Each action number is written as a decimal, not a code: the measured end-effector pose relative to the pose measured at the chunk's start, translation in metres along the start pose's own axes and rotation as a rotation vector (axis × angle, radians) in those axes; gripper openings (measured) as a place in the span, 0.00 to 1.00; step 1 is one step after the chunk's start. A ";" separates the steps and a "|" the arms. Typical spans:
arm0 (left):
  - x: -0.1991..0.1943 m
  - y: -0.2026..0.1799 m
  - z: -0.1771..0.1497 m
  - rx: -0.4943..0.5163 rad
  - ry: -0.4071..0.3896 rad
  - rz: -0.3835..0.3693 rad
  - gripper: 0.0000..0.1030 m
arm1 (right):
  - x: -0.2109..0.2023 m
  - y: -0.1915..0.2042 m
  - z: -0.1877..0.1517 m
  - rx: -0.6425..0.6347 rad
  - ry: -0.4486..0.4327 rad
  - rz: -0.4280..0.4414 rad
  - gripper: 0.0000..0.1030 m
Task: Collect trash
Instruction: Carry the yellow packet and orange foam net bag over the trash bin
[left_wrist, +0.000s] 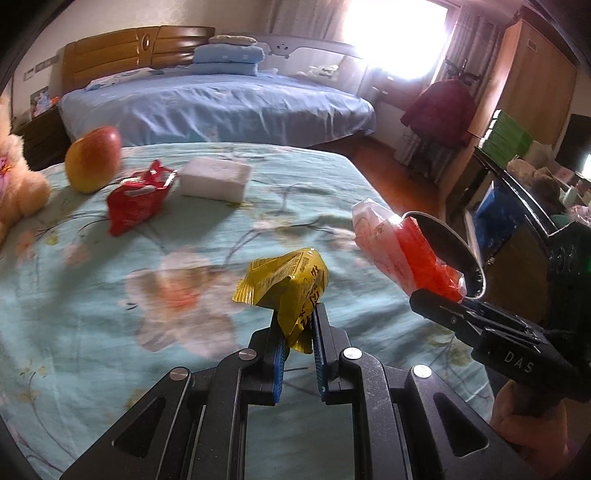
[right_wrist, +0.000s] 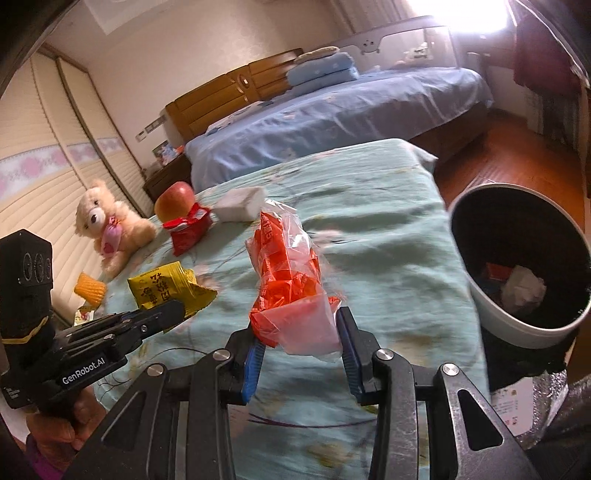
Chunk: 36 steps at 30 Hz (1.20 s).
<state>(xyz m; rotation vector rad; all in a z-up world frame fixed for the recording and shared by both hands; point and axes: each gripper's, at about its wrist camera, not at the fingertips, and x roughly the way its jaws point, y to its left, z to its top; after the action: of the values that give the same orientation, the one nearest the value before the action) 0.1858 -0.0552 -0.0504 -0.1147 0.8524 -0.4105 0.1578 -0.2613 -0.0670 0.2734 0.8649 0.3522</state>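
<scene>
My left gripper is shut on a yellow snack wrapper and holds it above the teal bedspread. It also shows in the right wrist view. My right gripper is shut on an orange-and-clear plastic bag, lifted over the bed; the bag also shows in the left wrist view. A round bin with a black liner stands right of the bed, with crumpled paper inside. A red snack packet lies on the bed.
An apple, a white foam block and a teddy bear lie at the far end of the bed. An orange cupcake-shaped piece sits at the left edge. A blue bed stands behind. Wooden floor lies to the right.
</scene>
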 end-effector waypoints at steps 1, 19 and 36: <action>0.002 -0.003 0.001 0.003 0.002 -0.003 0.12 | -0.003 -0.004 0.000 0.005 -0.004 -0.006 0.37; 0.038 -0.057 0.016 0.084 0.027 -0.034 0.12 | -0.033 -0.061 0.005 0.086 -0.058 -0.091 0.37; 0.064 -0.100 0.027 0.147 0.042 -0.064 0.12 | -0.048 -0.107 0.007 0.153 -0.078 -0.166 0.37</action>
<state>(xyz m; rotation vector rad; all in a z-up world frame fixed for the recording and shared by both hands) 0.2133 -0.1740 -0.0515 0.0025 0.8587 -0.5360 0.1545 -0.3787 -0.0693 0.3521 0.8325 0.1199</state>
